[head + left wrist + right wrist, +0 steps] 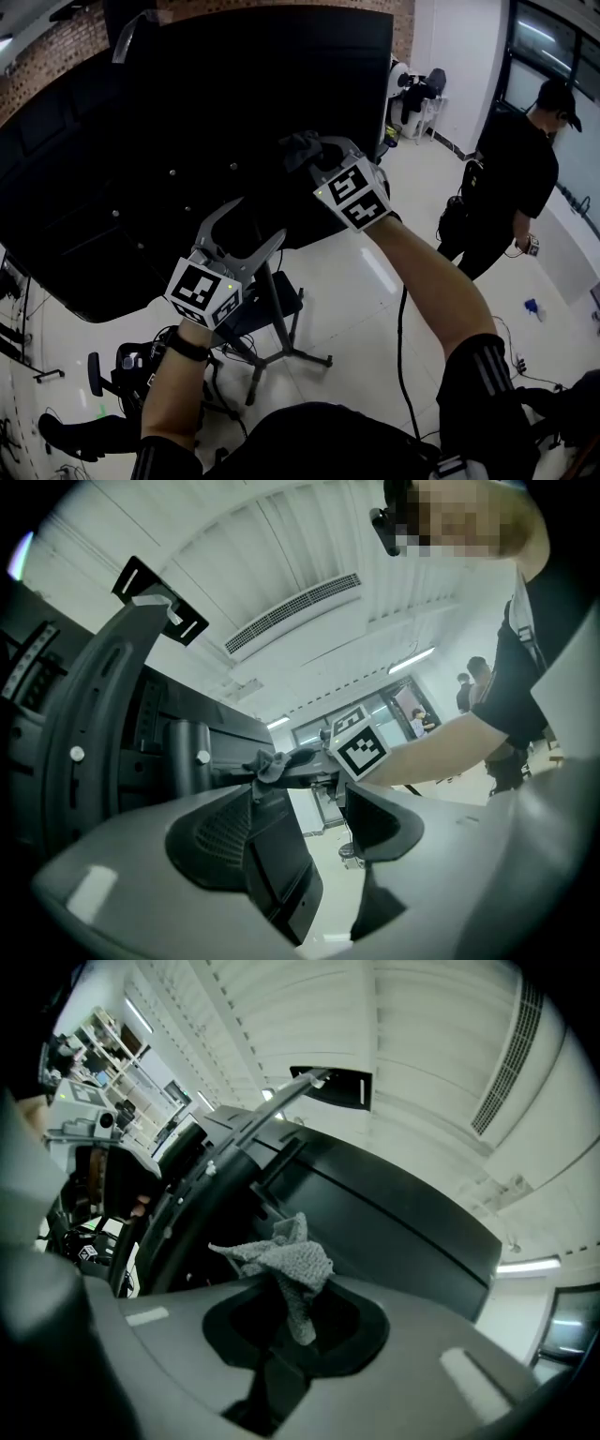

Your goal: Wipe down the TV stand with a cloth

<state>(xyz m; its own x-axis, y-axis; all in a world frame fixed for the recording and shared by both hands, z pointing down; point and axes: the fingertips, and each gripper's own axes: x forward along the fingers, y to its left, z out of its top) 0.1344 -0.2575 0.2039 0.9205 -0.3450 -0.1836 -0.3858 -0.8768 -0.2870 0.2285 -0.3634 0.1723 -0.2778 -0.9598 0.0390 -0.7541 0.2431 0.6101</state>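
Note:
A big black TV back panel (169, 131) tilts across the head view on a grey stand (278, 323) with splayed legs. My right gripper (309, 150) is shut on a grey cloth (298, 145) and holds it against the panel's lower right part. In the right gripper view the cloth (281, 1260) sticks up crumpled from between the jaws of the right gripper (292, 1312), close to the panel (394, 1232). My left gripper (255, 225) stands open below the panel's lower edge, with nothing in it. The left gripper view shows the open left gripper (305, 832), the cloth (267, 764) and the right gripper's marker cube (361, 747).
A person in black (516, 178) stands on the white tile floor at the right. A black cable (401, 347) runs along the floor by my right arm. Chairs and gear (112, 375) crowd the lower left. A brick wall (56, 52) is behind the TV.

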